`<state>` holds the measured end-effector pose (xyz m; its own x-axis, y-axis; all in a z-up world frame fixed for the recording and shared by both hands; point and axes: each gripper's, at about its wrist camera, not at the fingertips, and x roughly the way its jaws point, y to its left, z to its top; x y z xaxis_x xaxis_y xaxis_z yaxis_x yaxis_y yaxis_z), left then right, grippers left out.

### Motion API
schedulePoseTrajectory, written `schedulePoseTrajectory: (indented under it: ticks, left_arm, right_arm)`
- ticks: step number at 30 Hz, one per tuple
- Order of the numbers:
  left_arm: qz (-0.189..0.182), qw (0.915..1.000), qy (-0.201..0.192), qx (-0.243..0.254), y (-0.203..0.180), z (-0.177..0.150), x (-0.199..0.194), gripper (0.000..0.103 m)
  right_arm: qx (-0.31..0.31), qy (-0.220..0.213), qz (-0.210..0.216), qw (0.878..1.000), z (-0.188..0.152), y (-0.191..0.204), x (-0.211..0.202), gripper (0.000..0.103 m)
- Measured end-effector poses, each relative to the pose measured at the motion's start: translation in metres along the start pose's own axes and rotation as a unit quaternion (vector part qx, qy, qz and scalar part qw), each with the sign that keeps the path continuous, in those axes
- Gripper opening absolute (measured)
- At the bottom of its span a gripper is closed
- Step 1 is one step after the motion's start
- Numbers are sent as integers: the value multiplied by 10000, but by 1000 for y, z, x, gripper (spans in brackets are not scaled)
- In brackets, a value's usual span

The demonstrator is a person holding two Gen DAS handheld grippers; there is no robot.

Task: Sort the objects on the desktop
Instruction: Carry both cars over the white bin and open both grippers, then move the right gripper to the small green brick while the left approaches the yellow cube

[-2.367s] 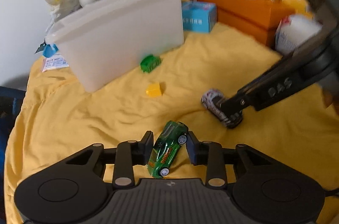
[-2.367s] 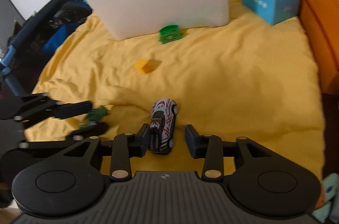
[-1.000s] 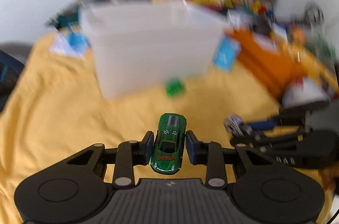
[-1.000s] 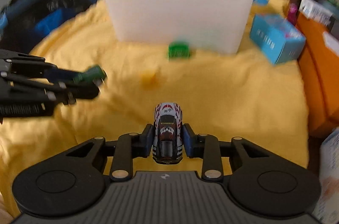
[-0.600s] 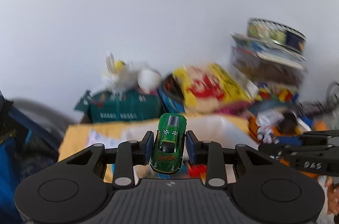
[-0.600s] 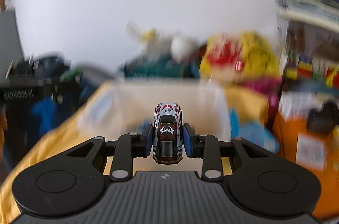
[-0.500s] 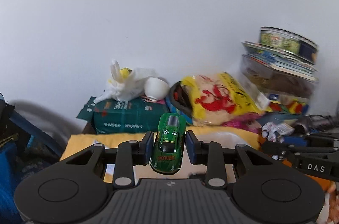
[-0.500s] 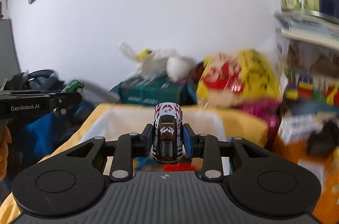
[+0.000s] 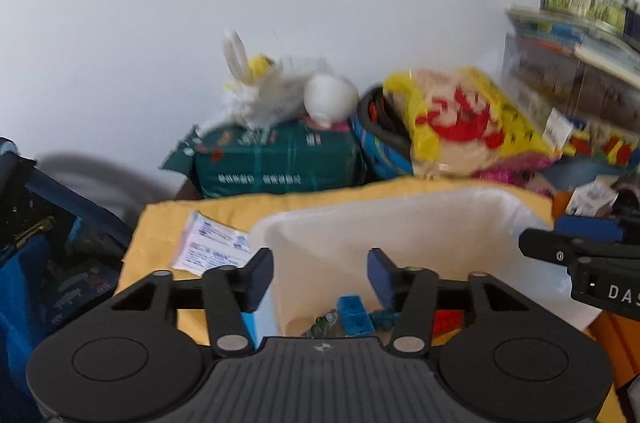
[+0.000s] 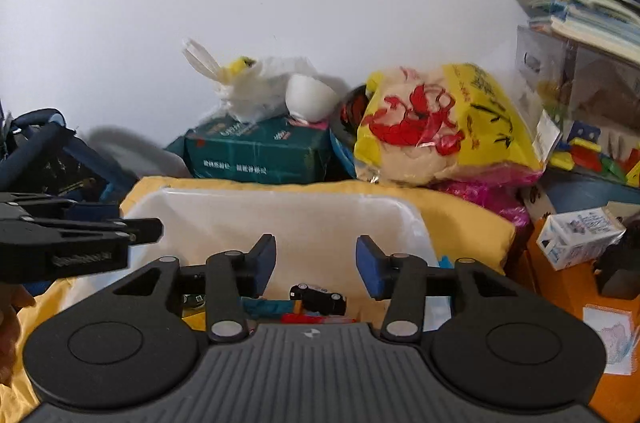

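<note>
Left gripper (image 9: 320,273): jaws had just been opening, stood wide apart, nothing between them. It hung over the near rim of the white bin (image 9: 384,211). Under its gap, at 6 o'clock in the left wrist view, a blue brick (image 9: 354,315) lay on the bin floor, with part of a green toy car (image 9: 322,325) just at its 8 o'clock.

Right gripper (image 10: 316,261): jaws also just opened, apart, empty. Under its gap a small car (image 10: 320,297) lay in the bin, dark underside showing, a red piece (image 10: 316,319) at its 6 o'clock.

Bin sat on yellow cloth (image 10: 460,211). Beyond, at 12 o'clock, a green pack (image 10: 260,153); yellow-red bag (image 10: 444,127) at 2 o'clock; orange box (image 10: 568,287) at 3 o'clock.
</note>
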<state>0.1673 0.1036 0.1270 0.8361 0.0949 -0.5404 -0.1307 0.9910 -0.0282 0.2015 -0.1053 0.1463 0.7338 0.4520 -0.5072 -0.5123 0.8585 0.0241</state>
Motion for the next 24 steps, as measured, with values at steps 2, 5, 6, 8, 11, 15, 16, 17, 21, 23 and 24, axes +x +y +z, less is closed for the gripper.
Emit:
schedulePoseTrajectory:
  ticks: [2,5,6,8,11,15,16,17,21,23,24]
  left_arm:
    - [-140,9997,-180,-71,2,-3,-20,61]
    - [-498,9983,-304,-15,-1,-13,-48,62]
    - [-570,9978,-327,32,-4,-19,-58,62]
    - [-715,9968,-342,131,-11,-35,-74,65]
    - [-779,9963,-243,278,-24,-66,-85,68]
    - [-908,9952,326,189,-35,-105,-74,68]
    - [-946,9942,481,173,-37,-114,-71,68]
    - [-945,9933,642,185,-40,-123,-68,68]
    - [-852,9880,1212,447,-55,-158,-58,68]
    - [-951,9845,1396,470,-62,-169,-52,68]
    - [-1010,9832,1451,457,-65,-172,-48,68]
  right_arm:
    - [156,-119,58,9998,-1,-5,-12,53]
    - [297,-270,91,9992,-5,-9,-31,60]
    - [268,-314,123,9991,-6,-9,-36,60]
    - [189,-373,258,9988,-12,-10,-46,60]
    - [-3,-278,312,9991,-27,-8,-55,60]
    - [-77,80,397,9992,-52,-6,-53,60]
    - [-133,155,414,9989,-60,-6,-53,60]
    - [-234,227,410,9986,-71,-6,-53,60]
    - [-607,832,382,9939,-114,-12,-42,59]
    - [-596,1084,456,9913,-128,-18,-39,59]
    - [-577,1145,472,9906,-133,-19,-40,59]
